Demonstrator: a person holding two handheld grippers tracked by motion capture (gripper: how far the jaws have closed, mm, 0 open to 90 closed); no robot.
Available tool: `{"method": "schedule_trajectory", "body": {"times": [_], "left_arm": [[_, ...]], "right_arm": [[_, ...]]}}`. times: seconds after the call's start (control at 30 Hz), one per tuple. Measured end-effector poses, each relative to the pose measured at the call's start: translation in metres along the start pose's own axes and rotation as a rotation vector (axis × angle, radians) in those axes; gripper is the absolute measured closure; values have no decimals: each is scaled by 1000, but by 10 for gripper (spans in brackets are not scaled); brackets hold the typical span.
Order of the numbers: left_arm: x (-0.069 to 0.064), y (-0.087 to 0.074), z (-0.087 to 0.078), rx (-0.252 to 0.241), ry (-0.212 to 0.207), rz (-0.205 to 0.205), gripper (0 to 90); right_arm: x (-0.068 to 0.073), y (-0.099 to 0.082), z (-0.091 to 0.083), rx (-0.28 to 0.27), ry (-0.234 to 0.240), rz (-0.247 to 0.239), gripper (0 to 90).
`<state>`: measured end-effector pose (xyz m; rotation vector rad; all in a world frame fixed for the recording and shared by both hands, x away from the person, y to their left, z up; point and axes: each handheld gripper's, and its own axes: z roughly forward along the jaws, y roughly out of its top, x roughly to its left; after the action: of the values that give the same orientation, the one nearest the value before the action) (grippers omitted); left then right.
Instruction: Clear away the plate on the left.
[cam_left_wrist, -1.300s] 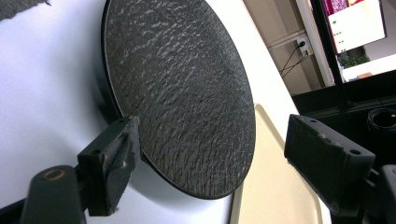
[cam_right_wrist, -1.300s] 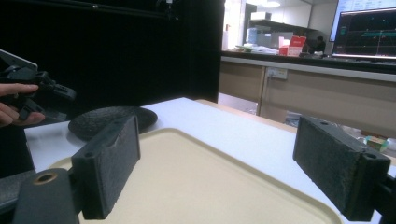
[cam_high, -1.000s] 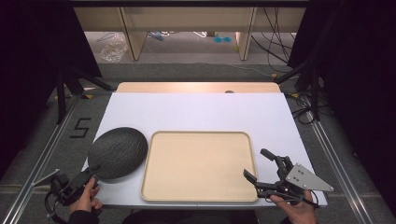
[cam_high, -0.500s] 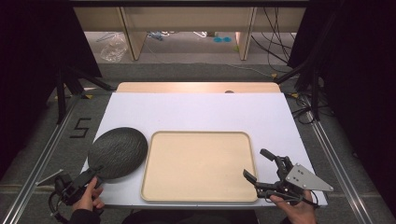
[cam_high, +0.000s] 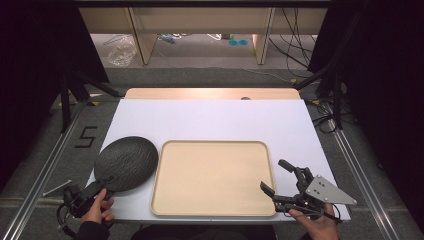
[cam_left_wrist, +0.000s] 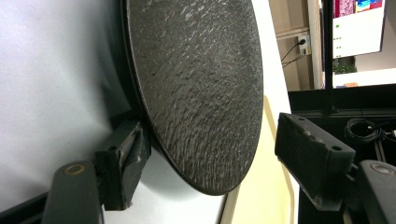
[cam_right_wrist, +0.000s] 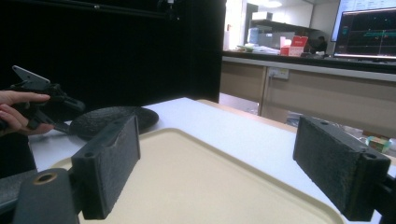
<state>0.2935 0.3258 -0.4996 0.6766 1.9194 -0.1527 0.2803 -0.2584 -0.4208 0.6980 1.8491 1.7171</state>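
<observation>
A: Looking down from the high view, what sits on the table?

B: A white table (cam_high: 215, 120) holds a beige tray (cam_high: 212, 177) near its front edge, lying flat. Just to the tray's left is a round black plate (cam_high: 126, 162) with a rough, rippled surface; its right rim overlaps or touches the tray's left edge, I cannot tell which.

A: Where are the hands?

B: The left hand (cam_high: 97, 207) comes in at the bottom left, holding the left gripper (cam_high: 100, 186) at the plate's near rim. The right hand (cam_high: 312, 222) is at the bottom right, holding the right gripper (cam_high: 278, 176) just off the tray's front right corner.

A: Is the left gripper gripping the plate?

B: In the left gripper view the plate (cam_left_wrist: 196, 88) stands between the two jaws. One jaw presses against its underside at the rim; the other stands well clear of the top face. So the jaws are spread, not clamped on it.

A: And the right one?

B: In the right gripper view its jaws are wide apart with nothing between them, hanging over the tray (cam_right_wrist: 196, 182). Beyond it lie the plate (cam_right_wrist: 112, 120) and the left hand (cam_right_wrist: 18, 112).
</observation>
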Motion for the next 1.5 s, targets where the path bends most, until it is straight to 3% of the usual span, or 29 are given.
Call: {"method": "schedule_trajectory", "body": {"times": [0.07,0.1,0.33,0.4,0.5,0.9,0.97,1.13,1.33,1.4,1.43,1.5], "left_arm": [[0,0,1,-3,4,-2,275],[0,1,2,3,-25,-23,279],[2,4,9,2,-17,-50,324],[1,5,11,-4,3,-55,326],[4,5,12,-2,-21,-66,339],[7,7,16,-1,-27,-102,399],[6,7,18,-9,28,-106,431],[8,7,18,-1,42,-84,513],[14,8,17,17,100,-91,725],[15,9,17,21,95,-92,751],[16,9,17,23,91,-93,759],[18,10,17,28,68,-113,770]], "right_arm": [[0,0,0,3,0,0,158],[0,0,0,4,1,1,158],[0,0,0,5,4,1,158],[0,0,0,5,4,0,158],[1,0,0,6,7,1,158],[1,0,0,5,11,0,158],[1,0,0,5,12,0,158],[1,0,0,5,13,2,158],[1,0,0,6,12,4,158],[0,0,1,-5,7,-11,158],[2,0,0,18,16,23,159],[1,0,0,5,13,5,159]]}}
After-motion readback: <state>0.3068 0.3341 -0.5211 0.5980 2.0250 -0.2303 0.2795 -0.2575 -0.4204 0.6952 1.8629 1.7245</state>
